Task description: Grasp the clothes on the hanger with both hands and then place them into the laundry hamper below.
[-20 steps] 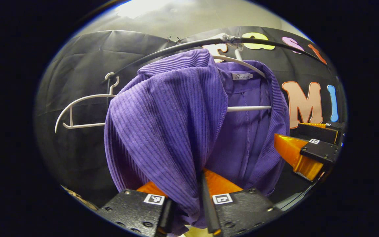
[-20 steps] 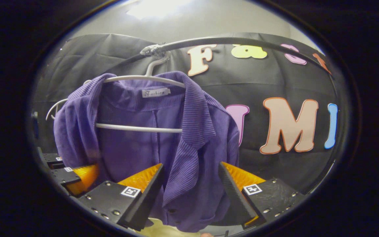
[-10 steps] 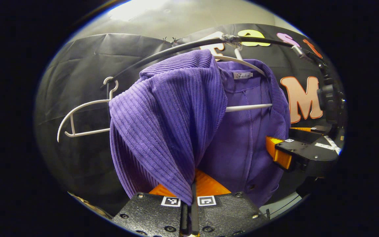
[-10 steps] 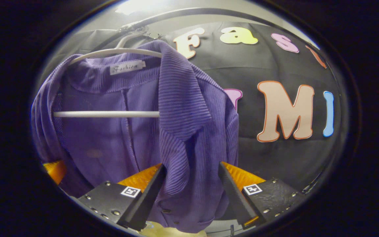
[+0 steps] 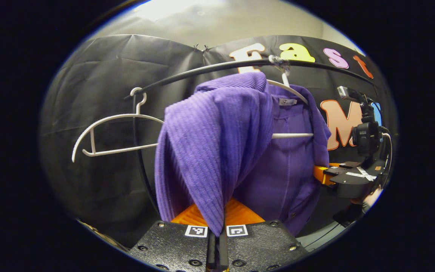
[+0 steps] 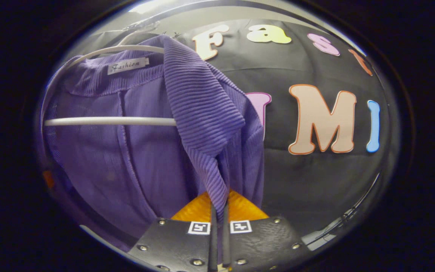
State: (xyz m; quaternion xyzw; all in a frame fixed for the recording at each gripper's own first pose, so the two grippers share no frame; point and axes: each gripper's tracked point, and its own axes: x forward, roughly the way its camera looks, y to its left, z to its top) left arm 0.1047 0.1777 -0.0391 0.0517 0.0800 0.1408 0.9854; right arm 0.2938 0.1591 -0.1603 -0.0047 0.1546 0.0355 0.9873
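At the middle of the left gripper view hangs the purple ribbed garment (image 5: pixel 217 151), draped over a white hanger (image 5: pixel 293 135) whose hook catches a black rail (image 5: pixel 202 71) near twelve o'clock. The left gripper (image 5: pixel 217 234), at six o'clock, has its fingers pinched together on a fold of the garment's front panel, the cloth drawn down into a point between them. At nine o'clock a second white hanger (image 5: pixel 115 136) hangs bare on the same rail, just beside the garment's shoulder. At three o'clock the right gripper (image 5: pixel 325 174) reaches in against the garment's far edge, with a bit of a hand (image 5: pixel 370 196) behind it.

In the right gripper view the garment (image 6: pixel 142 143) sits from nine to twelve o'clock, its lapel falling to six o'clock, where the right gripper (image 6: pixel 219 226) is closed tight on the lapel's lower tip. The hanger's crossbar (image 6: pixel 108 121) runs across the open front, in front of the inner back panel.
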